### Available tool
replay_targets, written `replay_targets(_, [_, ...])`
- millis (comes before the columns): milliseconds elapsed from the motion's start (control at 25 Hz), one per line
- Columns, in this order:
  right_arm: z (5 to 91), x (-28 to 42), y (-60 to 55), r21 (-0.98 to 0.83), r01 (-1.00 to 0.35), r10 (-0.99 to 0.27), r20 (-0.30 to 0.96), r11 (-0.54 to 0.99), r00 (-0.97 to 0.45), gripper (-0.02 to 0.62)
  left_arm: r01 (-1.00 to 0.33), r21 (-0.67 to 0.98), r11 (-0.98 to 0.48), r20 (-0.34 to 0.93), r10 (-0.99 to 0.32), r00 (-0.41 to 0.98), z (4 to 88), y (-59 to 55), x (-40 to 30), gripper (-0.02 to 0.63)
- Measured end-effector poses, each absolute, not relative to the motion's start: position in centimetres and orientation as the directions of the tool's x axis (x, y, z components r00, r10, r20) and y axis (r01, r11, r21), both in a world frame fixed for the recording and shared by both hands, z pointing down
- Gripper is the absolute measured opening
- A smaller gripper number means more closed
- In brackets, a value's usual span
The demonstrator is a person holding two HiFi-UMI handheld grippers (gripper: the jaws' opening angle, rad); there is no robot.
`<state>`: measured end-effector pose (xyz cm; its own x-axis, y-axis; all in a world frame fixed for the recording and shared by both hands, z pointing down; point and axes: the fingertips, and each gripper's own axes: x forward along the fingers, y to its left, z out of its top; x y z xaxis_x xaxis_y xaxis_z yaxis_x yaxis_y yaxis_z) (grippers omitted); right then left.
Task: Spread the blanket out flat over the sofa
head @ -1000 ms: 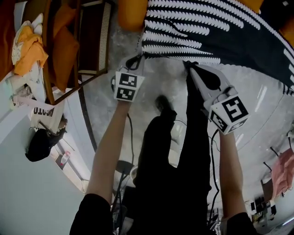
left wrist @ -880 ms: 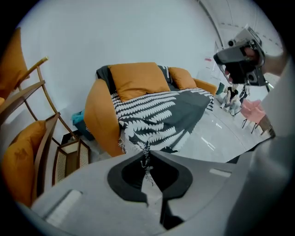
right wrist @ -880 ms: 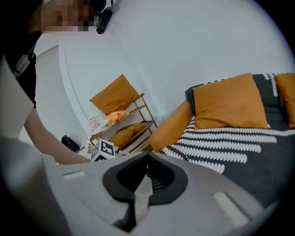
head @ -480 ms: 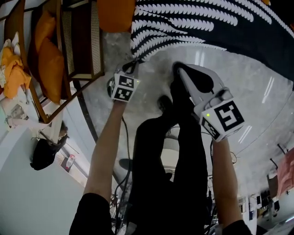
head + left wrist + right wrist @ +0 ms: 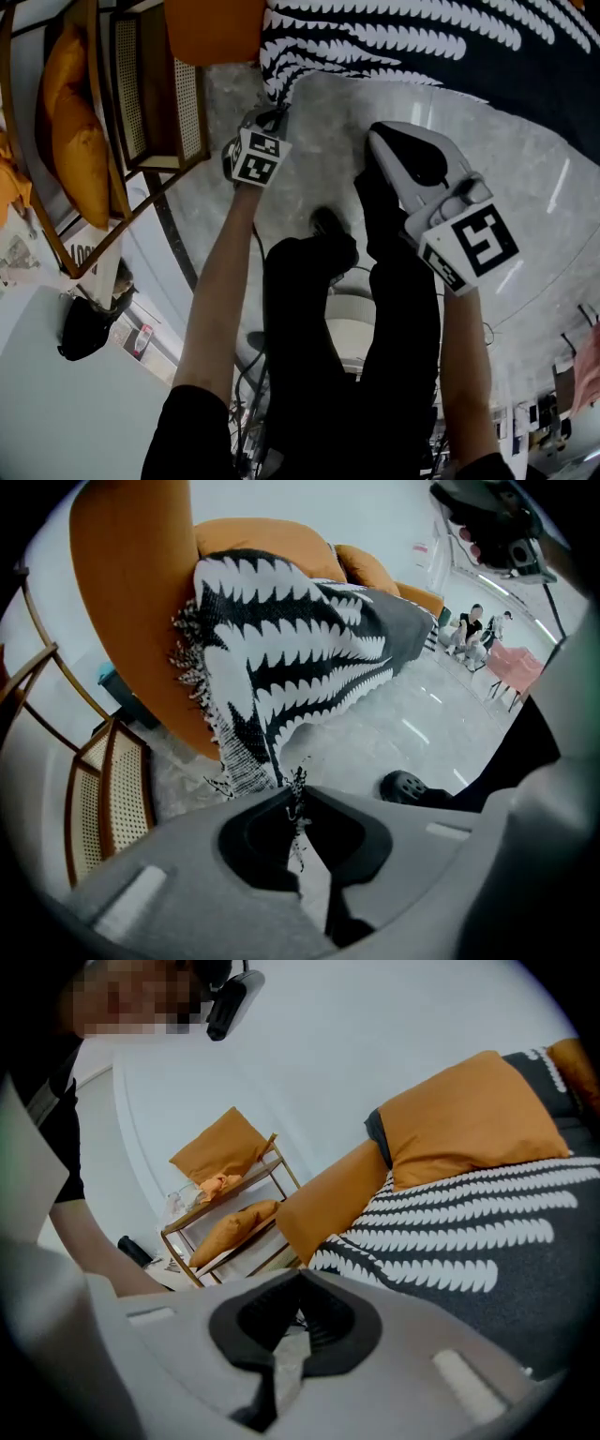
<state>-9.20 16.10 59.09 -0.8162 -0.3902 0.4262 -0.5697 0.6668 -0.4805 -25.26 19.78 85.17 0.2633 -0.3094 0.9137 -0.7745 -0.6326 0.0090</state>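
One blanket [image 5: 291,658], one sofa [image 5: 122,592], two tools (left tool [image 5: 298,794], right tool [image 5: 298,1279]).

B&W blanket [image 5: 422,37] on orange sofa [image 5: 211,28]

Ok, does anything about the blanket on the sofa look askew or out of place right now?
Yes, the blanket isn't flat. It drapes in folds over the orange end of the sofa, and its fringed corner is drawn off the edge toward the floor, pinched in the shut left tool.
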Motion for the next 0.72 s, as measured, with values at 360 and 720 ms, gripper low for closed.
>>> replay_targets(360, [61.4,-10.2,16.3,-0.432,-0.539,-0.378,0.406,0.723,-0.832,0.002,-0.752,0.027,-0.658,0.895,-0.319,0.311,91.9,19.7,-24.6,0.015])
replay_targets(720, [64.1,-8.8,15.9,-0.393,-0.551,-0.396,0.410,0.736,-0.822,0.002,-0.682,0.006,-0.731,0.883,-0.316,0.347,97.1,16.3,-23.8,0.014])
